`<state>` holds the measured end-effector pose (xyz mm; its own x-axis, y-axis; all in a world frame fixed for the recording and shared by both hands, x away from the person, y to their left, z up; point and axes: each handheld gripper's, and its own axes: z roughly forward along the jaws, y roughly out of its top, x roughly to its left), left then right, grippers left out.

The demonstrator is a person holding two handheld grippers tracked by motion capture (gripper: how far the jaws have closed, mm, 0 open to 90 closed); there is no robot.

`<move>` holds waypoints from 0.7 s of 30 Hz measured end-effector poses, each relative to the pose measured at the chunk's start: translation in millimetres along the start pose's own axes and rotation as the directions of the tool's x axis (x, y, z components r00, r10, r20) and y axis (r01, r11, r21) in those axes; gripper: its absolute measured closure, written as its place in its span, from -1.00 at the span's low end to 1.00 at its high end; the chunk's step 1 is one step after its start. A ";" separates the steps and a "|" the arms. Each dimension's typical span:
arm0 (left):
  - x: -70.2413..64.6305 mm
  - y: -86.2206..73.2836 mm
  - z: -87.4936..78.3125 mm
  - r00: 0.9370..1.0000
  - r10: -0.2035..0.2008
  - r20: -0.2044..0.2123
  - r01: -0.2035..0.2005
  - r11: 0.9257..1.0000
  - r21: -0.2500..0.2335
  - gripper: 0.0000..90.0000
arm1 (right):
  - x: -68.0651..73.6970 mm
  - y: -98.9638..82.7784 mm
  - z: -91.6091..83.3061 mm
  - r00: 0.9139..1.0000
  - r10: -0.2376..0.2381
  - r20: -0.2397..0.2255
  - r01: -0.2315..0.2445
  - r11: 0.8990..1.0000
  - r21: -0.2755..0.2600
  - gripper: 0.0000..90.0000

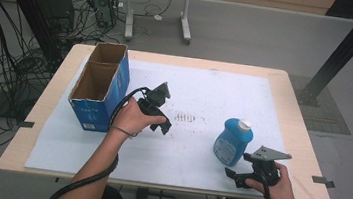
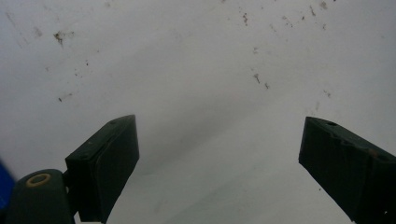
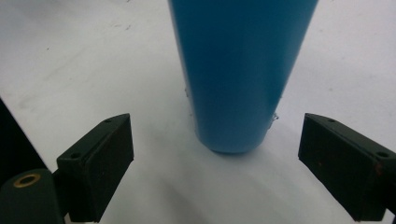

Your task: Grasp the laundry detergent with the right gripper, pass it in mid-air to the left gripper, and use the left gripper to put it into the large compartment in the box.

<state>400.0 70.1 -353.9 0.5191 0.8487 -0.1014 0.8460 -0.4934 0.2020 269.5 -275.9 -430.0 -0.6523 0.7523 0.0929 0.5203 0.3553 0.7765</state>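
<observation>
Blue bottle (image 1: 232,142), white cap on top, stands upright on the white sheet (image 1: 205,90) that covers the desk (image 1: 292,100), toward my right-hand side. My right gripper (image 1: 234,176) sits low on the near side of it, jaws spread wide and empty, aimed at the lower body. I judge this low line is meant to let the jaws take the bottle's lower body from either side. The right gripper view adds what the high view hides: the bottle's base (image 3: 232,142) sits centred between the two jaws, ahead of them and clear of both. My left gripper (image 1: 164,127) hangs over bare sheet just beside the open cardboard box (image 1: 99,86), jaws likewise spread and holding nothing. The left gripper view shows only stained sheet between them.
</observation>
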 end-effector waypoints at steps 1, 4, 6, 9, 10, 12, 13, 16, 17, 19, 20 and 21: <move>0.0 0.0 0.0 1.000 0.000 0.000 0.000 1.000 0.000 -0.72 | 0.0 0.0 0.0 1.000 0.000 0.000 0.000 1.000 0.000 -0.78; 0.5 -0.3 -0.5 1.000 -0.002 0.001 0.002 1.000 -0.002 -0.72 | 0.2 0.1 0.3 1.000 -0.006 0.009 0.007 1.000 -0.023 -0.78; 0.6 -0.7 -0.6 1.000 -0.006 0.004 0.006 1.000 -0.005 -0.72 | 0.4 0.4 0.1 1.000 -0.011 0.017 0.012 0.999 -0.035 -0.78; 0.4 -1.8 -0.1 1.000 -0.011 0.007 0.011 1.000 -0.008 -0.72 | 0.8 1.2 -1.3 1.000 -0.022 0.022 0.023 0.998 -0.067 -0.78; 0.4 -2.1 0.2 1.000 -0.011 0.005 0.011 1.000 -0.006 -0.72 | 0.8 1.5 -1.6 1.000 -0.022 0.023 0.024 0.997 -0.077 -0.79; 0.6 -2.7 0.3 1.000 -0.010 0.004 0.010 1.000 -0.005 -0.72 | 0.5 2.1 -1.9 0.999 -0.028 0.032 0.031 0.995 -0.095 -0.79; 0.4 -3.0 0.4 1.000 -0.011 0.004 0.011 1.000 -0.005 -0.72 | 0.3 2.3 -1.8 0.999 -0.028 0.037 0.032 0.994 -0.100 -0.79; 0.4 -3.9 0.2 1.000 -0.010 0.005 0.010 1.000 -0.004 -0.72 | 0.2 3.0 -0.8 0.999 -0.027 0.047 0.032 0.992 -0.119 -0.79; 0.7 -4.2 0.1 1.000 -0.010 0.004 0.010 1.000 -0.005 -0.72 | 0.4 3.2 -0.4 0.999 -0.027 0.045 0.033 0.992 -0.122 -0.79; 1.5 -4.9 -0.3 1.000 -0.012 0.003 0.012 1.000 -0.003 -0.72 | 1.0 3.9 0.3 0.998 -0.031 0.056 0.038 0.990 -0.135 -0.79; 1.5 -4.9 -0.3 1.000 -0.012 0.003 0.012 1.000 -0.003 -0.72 | 1.0 3.9 0.3 0.998 -0.031 0.056 0.038 0.990 -0.135 -0.79; 2.0 -5.3 -0.8 1.000 -0.018 0.001 0.018 1.000 -0.006 -0.72 | 1.5 4.6 0.9 0.998 -0.035 0.054 0.042 0.989 -0.142 -0.79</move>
<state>396.5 74.6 -354.3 0.5038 0.8572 -0.1063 0.8546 -0.4767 0.2062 271.4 -272.6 -426.9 -0.6395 0.7681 0.0320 0.4089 0.3046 0.8603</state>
